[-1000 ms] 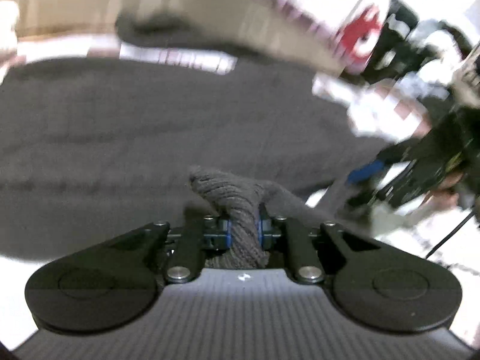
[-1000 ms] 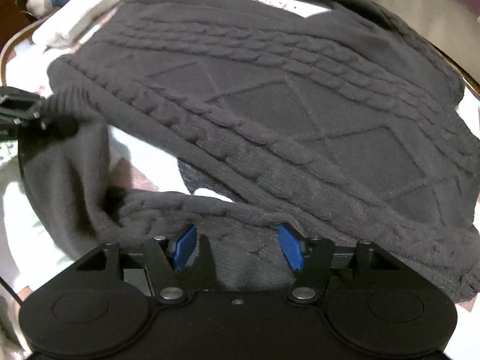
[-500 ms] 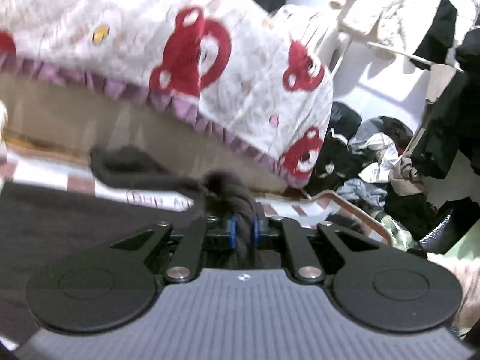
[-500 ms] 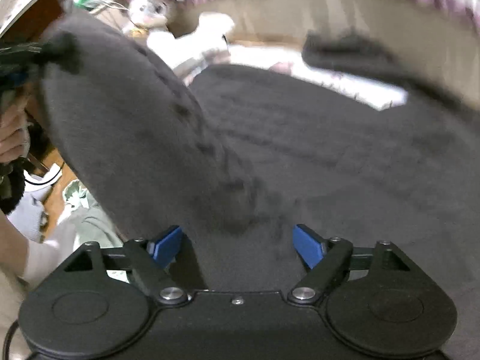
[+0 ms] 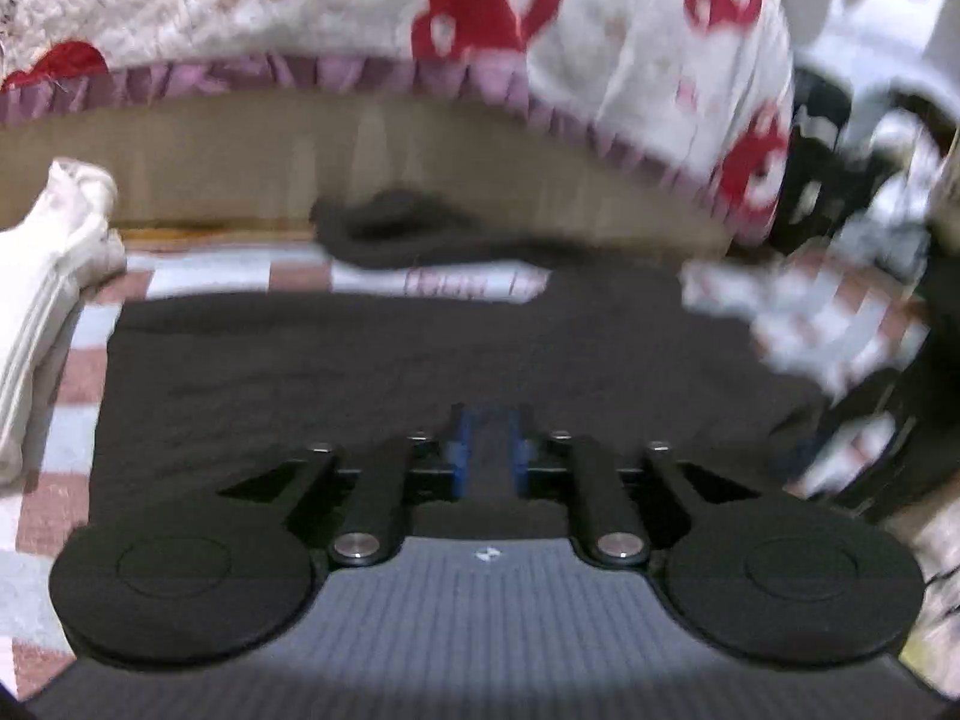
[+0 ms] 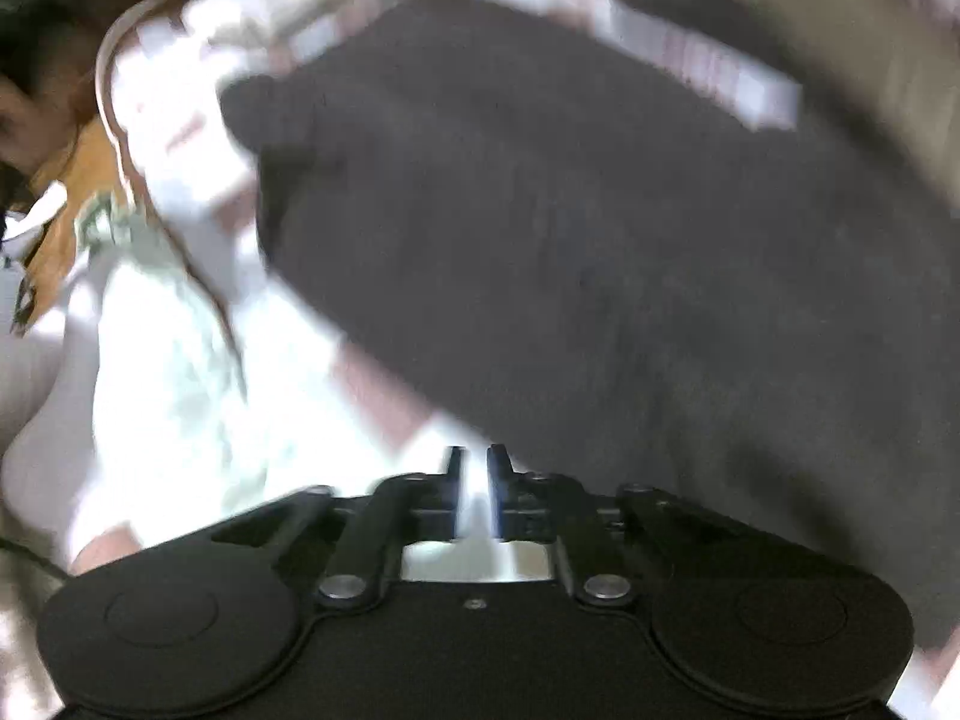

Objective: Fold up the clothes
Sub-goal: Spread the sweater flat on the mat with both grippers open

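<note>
Left gripper (image 5: 487, 447) jaws just opened, empty, above the dark sweater (image 5: 372, 360); right gripper (image 6: 474, 480) jaws narrowed (nothing between, blurred).

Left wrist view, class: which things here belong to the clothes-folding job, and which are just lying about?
Part of the job:
- dark grey sweater
- left gripper

Just lying about:
- white blanket with red bears
- folded white cloth
- checked bedsheet
- clothes pile, blurred
</note>
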{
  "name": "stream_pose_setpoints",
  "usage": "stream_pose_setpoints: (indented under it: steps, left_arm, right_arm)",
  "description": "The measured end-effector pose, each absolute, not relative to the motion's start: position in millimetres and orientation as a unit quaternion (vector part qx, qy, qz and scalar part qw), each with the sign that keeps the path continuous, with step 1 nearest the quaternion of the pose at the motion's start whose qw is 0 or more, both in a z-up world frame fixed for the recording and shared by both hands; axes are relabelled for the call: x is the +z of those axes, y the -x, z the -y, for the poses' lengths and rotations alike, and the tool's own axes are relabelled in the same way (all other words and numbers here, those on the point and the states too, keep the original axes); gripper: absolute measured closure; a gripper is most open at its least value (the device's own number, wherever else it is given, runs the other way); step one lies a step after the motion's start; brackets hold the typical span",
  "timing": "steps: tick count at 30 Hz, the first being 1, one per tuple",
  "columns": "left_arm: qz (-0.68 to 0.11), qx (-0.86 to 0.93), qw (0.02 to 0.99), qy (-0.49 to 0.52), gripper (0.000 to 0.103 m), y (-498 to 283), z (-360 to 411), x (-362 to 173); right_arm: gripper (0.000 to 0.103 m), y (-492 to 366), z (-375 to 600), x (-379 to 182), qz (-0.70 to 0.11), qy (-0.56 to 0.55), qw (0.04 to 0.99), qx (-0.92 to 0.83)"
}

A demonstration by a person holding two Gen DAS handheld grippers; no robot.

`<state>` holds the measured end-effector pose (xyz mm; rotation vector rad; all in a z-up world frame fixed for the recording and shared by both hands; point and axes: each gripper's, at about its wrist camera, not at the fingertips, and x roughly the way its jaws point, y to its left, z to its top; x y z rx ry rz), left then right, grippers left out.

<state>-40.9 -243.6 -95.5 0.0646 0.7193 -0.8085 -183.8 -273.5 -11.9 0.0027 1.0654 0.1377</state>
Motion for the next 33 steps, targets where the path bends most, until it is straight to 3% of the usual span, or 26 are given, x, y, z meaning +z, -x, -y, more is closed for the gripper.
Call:
stream_pose_setpoints:
  steps: [2,8,10,14,17,20,23,26,28,30,33]
  left_arm:
    - [-0.373,-0.367,0.852,-0.032,0.07,38.8,247.3,-112.2]
    - [-0.432,-0.352,0.83,-0.013,0.069,36.0,236.7,-133.0]
    - [-0.439,-0.343,0.83,-0.017,0.069,33.6,230.7,-135.7]
    - [-0.446,-0.331,0.832,-0.001,0.064,25.6,213.8,-136.9]
    - [-0.455,-0.306,0.836,0.006,0.063,21.0,200.8,-141.7]
    - [-0.465,-0.292,0.835,0.023,0.062,15.9,187.6,-146.1]
    - [-0.472,-0.295,0.829,0.049,0.051,13.8,178.6,-152.6]
    - [-0.487,-0.298,0.819,0.059,0.05,13.3,180.2,-161.6]
    - [-0.501,-0.307,0.806,0.069,0.05,13.3,186.3,-166.8]
    - [-0.509,-0.323,0.794,0.078,0.048,15.1,193.5,-169.8]
    - [-0.516,-0.347,0.779,0.083,0.042,20.5,207.1,-173.6]
  right_arm:
    - [0.022,180.9,272.0,-2.9,-0.461,0.035,0.885,0.052]
    - [0.023,130.7,276.3,-42.8,-0.495,0.055,0.867,0.027]
    - [0.033,119.1,278.5,-61.3,-0.509,0.036,0.86,0.012]
    - [0.091,131.8,279.0,-50.9,-0.476,-0.017,0.878,0.048]
    - [0.091,152.1,275.1,-35.2,-0.476,-0.053,0.872,0.098]
    - [0.092,175.3,260.2,-22.8,-0.528,-0.088,0.824,0.186]
    - [0.092,197.9,233.7,-20.9,-0.587,-0.049,0.772,0.238]
    - [0.087,203.9,221.2,-25.8,-0.616,-0.013,0.757,0.218]
    - [0.067,199.2,217.6,-29.5,-0.611,0.01,0.767,0.196]
    - [0.037,194.6,212.8,-33.9,-0.607,0.039,0.774,0.174]
    - [0.022,189.5,205.6,-42.7,-0.608,0.079,0.776,0.148]
